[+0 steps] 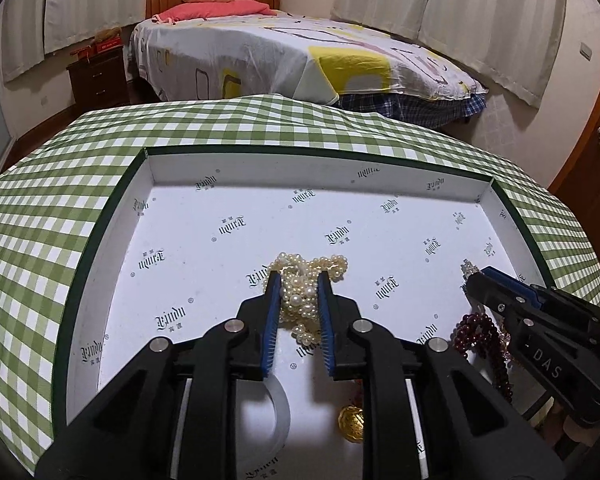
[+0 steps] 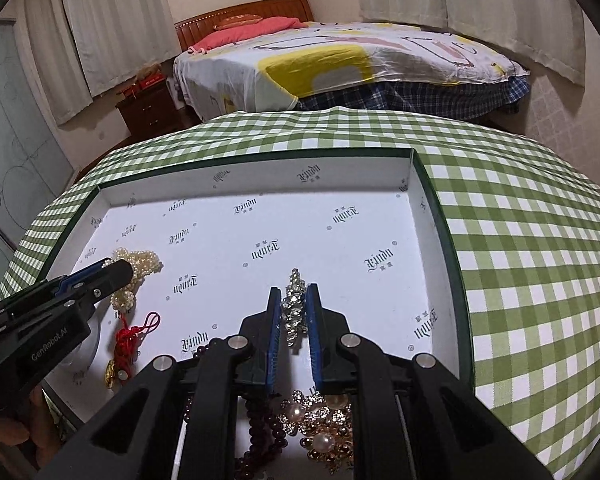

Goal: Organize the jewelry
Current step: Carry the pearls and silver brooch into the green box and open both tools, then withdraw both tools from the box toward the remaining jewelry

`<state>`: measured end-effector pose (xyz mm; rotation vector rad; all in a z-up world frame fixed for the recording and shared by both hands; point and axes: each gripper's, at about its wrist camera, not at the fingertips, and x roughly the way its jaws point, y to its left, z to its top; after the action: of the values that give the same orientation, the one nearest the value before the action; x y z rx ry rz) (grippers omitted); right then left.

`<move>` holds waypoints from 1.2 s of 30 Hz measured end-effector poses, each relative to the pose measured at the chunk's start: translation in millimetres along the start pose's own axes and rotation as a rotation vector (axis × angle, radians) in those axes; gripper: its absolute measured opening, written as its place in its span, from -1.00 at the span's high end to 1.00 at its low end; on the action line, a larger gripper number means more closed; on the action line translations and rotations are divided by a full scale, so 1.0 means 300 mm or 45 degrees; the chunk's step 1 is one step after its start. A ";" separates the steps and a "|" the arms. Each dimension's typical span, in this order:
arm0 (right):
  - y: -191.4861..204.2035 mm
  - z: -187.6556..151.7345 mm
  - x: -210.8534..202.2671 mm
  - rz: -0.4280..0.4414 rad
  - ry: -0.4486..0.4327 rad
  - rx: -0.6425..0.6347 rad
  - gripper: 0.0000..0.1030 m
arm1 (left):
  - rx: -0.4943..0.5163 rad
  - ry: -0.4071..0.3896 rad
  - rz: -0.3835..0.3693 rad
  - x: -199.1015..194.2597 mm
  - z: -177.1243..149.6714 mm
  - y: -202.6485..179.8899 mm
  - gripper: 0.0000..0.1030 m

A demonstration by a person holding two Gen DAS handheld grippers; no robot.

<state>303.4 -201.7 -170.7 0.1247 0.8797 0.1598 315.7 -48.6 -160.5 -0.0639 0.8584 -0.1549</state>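
I've got the left claw [image 1: 299,280] pinched on the pearl strands [image 1: 306,280], and the right claw [image 2: 293,295] pinched narrow on a crystal piece [image 2: 294,308]. Both sit inside the white box [image 2: 440,280] on the desk w/ green check cloth [image 2: 520,240]. My worry: pearls are bunched, so a lift could drag loops and snag the red beads [image 1: 476,330] nearby. The crystal piece may slip, since the grip's thin.

Home bedroom, made bed [image 1: 284,48], curtains [image 1: 480,12]
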 end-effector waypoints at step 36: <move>0.012 0.014 -0.145 0.028 -0.172 -0.003 -0.16 | 0.063 -0.281 0.041 -0.209 0.023 -0.033 -0.54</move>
<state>278.9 -206.6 -134.6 0.1412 0.7433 0.1707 279.4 -48.3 -107.9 -0.0203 0.6344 -0.1361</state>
